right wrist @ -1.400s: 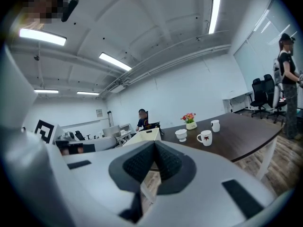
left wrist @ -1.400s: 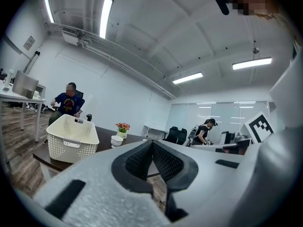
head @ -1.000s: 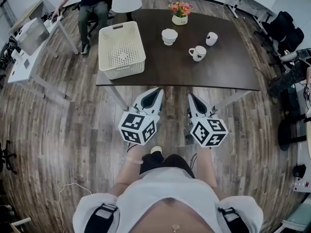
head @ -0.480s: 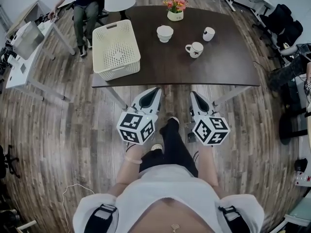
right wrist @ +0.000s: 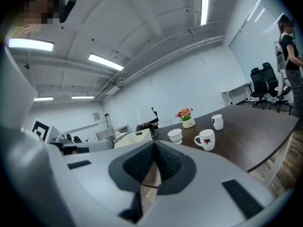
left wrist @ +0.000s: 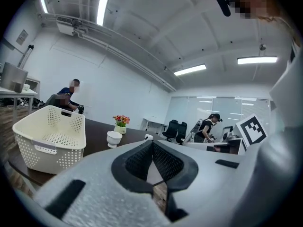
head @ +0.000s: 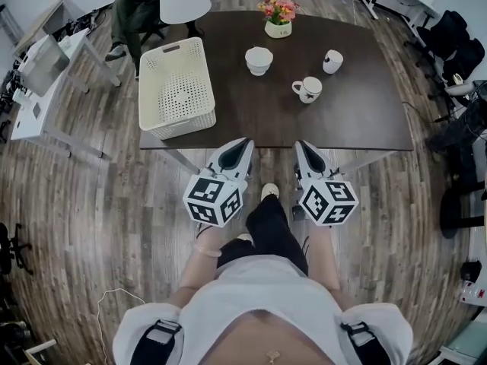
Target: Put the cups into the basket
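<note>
At the left end of the dark table [head: 358, 120] stands the white basket [head: 176, 90], upright and open-topped, with nothing visible inside it. All three cups are well apart from it on the bare wood further right. The left gripper [head: 240, 149] hangs over the floor just short of the table's near edge. Its jaws are pressed together at the tips with nothing between them, and it points across the table on a line that passes just right of the basket. Ahead of it and a little to its right, deep on the table, is the white footed cup [head: 259, 59], with the flower pot [head: 278, 20] further back behind it. Next rightward is the mug [head: 308, 90], the cup closest to the near edge. It stands upright with its handle turned left, toward the basket side. Beyond it and slightly right is the small cup [head: 332, 61]. The right gripper [head: 306, 152] is also short of the table edge, its jaws likewise closed on nothing, and it aims almost straight at the mug. From where I stand, the mug looks like the right hand's pick: it lies straight ahead of those fingers, nearer than anything else. The jaws would have to part before they can take its rim or wall. The footed cup sits closer to the left hand's line, as does the basket. Either way, any cup lifted has to travel leftward across the table to reach the basket.
</note>
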Demonstrator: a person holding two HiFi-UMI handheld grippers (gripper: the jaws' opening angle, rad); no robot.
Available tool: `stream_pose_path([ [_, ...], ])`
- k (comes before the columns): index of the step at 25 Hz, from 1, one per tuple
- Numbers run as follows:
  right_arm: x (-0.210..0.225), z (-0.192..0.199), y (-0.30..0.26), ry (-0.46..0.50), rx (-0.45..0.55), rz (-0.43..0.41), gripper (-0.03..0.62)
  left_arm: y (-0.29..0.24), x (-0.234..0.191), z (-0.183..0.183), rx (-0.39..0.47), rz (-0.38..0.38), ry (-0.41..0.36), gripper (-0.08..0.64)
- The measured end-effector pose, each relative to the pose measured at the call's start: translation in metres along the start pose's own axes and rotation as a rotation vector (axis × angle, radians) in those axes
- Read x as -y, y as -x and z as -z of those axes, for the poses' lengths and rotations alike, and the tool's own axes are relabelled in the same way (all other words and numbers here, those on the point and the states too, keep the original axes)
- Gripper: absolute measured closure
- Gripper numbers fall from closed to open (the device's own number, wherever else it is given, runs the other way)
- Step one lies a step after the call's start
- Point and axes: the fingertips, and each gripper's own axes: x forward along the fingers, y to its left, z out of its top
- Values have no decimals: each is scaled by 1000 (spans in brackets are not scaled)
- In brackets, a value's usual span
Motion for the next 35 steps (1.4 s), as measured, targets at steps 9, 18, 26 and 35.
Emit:
stream_pose_path([
  [9, 47, -37, -64, 18, 0, -29, 583, -77, -24, -18, 12, -13, 5, 548],
  [18, 60, -61, -128, 60, -24, -107, 583, -134, -58, -34, 20, -68, 12, 548],
  [26, 73, -73, -168, 83, -29, -163, 583, -169, -81, -35, 20, -112, 14, 548],
  [35, 76, -73, -188, 94, -25, -239, 583, -196, -97, -24, -11, -143, 11, 548],
])
